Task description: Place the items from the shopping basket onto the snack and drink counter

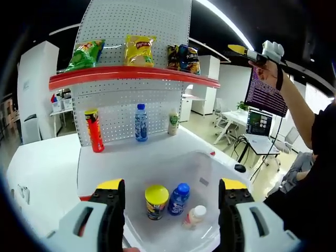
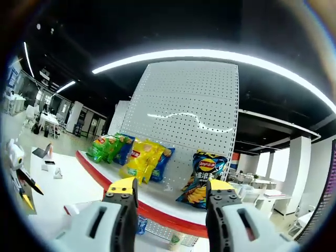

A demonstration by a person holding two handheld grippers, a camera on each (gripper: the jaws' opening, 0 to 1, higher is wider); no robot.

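Left gripper (image 1: pixel 170 197) hangs over the white basket (image 1: pixel 210 163), jaws wide apart, holding nothing, apparently lined up for a pick. Inside stand a yellow-lidded can (image 1: pixel 156 201), a blue bottle (image 1: pixel 179 198) and a small white-capped bottle (image 1: pixel 194 216), long axes upright, caps toward twelve o'clock. Right gripper (image 2: pixel 167 198) is raised before the red shelf (image 2: pixel 157 212), jaws apart and empty.
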